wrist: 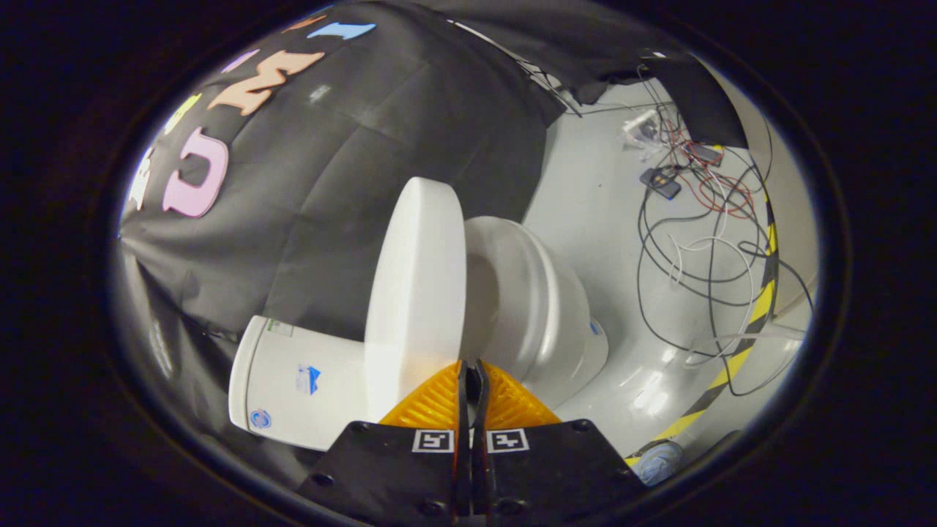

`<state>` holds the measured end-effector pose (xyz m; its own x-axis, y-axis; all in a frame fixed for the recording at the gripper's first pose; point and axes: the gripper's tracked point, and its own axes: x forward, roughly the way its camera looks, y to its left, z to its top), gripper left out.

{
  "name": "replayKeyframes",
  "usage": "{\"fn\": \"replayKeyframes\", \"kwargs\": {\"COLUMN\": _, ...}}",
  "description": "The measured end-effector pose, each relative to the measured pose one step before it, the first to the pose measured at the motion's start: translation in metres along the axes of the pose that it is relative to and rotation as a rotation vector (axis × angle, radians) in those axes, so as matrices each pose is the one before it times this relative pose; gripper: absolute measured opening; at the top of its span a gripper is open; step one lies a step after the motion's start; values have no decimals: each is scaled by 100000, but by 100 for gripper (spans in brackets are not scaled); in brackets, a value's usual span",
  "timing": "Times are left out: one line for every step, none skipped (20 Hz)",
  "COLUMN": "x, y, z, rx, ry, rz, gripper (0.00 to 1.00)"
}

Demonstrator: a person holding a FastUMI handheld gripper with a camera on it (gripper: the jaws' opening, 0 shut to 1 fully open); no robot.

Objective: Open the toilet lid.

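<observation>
Gripper view: toilet lid (416,285) stands raised, roughly upright, edge-on to the camera, leaning back toward the cistern (293,384) against the black cloth wall. Jaws of the gripper (471,373) are pressed together with nothing between them, tips right at the lid's lower edge; contact with it cannot be confirmed. Likely they served to push or lift rather than pinch, which would explain the closed set. Lid looks far enough back to rest on its own, so the task reads as done or nearly so. Seat ring (523,293) lies down on the bowl (571,329), just beyond the lid; bowl opening is in shadow, contents not discernible. Loose cables (695,249) sprawl on the pale floor (600,212) well apart, beside striped hazard tape (758,307).
</observation>
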<state>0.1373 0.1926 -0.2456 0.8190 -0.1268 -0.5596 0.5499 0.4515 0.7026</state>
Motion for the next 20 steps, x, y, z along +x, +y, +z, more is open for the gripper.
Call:
{"fn": "replayKeyframes", "kwargs": {"x": -454, "y": 730, "z": 194, "rx": -1841, "ry": -1581, "rz": 203, "gripper": 2}}
{"fn": "replayKeyframes", "kwargs": {"x": -330, "y": 637, "z": 216, "rx": -1262, "ry": -1088, "rz": 635, "gripper": 2}}
{"fn": "replayKeyframes", "kwargs": {"x": -356, "y": 798, "z": 258, "rx": -539, "ry": -1197, "rz": 1201, "gripper": 1}}
{"fn": "replayKeyframes", "kwargs": {"x": -312, "y": 761, "z": 78, "rx": -297, "ry": -642, "rz": 1367, "gripper": 1}}
{"fn": "replayKeyframes", "kwargs": {"x": -251, "y": 663, "z": 215, "rx": -1156, "ry": -662, "rz": 992, "gripper": 1}}
{"fn": "replayKeyframes", "kwargs": {"x": -196, "y": 292, "z": 73, "rx": -1738, "ry": -219, "rz": 343, "gripper": 1}}
{"fn": "replayKeyframes", "kwargs": {"x": -74, "y": 156, "z": 126, "rx": -1873, "ry": -254, "rz": -268, "gripper": 1}}
{"fn": "replayKeyframes", "kwargs": {"x": -40, "y": 130, "z": 9, "rx": -680, "ry": -512, "rz": -151, "gripper": 1}}
{"fn": "replayKeyframes", "kwargs": {"x": 31, "y": 119, "z": 45, "rx": 741, "ry": -292, "rz": 174, "gripper": 1}}
{"fn": "replayKeyframes", "kwargs": {"x": -108, "y": 170, "z": -133, "rx": 1336, "ry": -121, "rz": 387, "gripper": 1}}
{"fn": "replayKeyframes", "kwargs": {"x": -20, "y": 198, "z": 4, "rx": 676, "ry": 78, "rz": 254, "gripper": 1}}
{"fn": "replayKeyframes", "kwargs": {"x": -10, "y": -2, "z": 1, "rx": -533, "ry": 74, "rz": 215, "gripper": 1}}
{"fn": "replayKeyframes", "kwargs": {"x": -53, "y": 177, "z": 110, "rx": -1321, "ry": -172, "rz": -149, "gripper": 1}}
{"fn": "replayKeyframes", "kwargs": {"x": -198, "y": 399, "z": 143, "rx": -1611, "ry": -553, "rz": 228, "gripper": 1}}
{"fn": "replayKeyframes", "kwargs": {"x": -223, "y": 601, "z": 201, "rx": -1585, "ry": -606, "rz": 886, "gripper": 1}}
{"fn": "replayKeyframes", "kwargs": {"x": -276, "y": 744, "z": 72, "rx": -1563, "ry": -747, "rz": 1219, "gripper": 1}}
{"fn": "replayKeyframes", "kwargs": {"x": -128, "y": 734, "z": 153, "rx": -1948, "ry": -870, "rz": 1093, "gripper": 1}}
{"fn": "replayKeyframes", "kwargs": {"x": -258, "y": 677, "z": 34, "rx": -2146, "ry": -752, "rz": 1000, "gripper": 1}}
{"fn": "replayKeyframes", "kwargs": {"x": -127, "y": 651, "z": 108, "rx": -1855, "ry": -517, "rz": 1412, "gripper": 1}}
{"fn": "replayKeyframes", "kwargs": {"x": -90, "y": 464, "z": 41, "rx": -1266, "ry": -847, "rz": 306, "gripper": 1}}
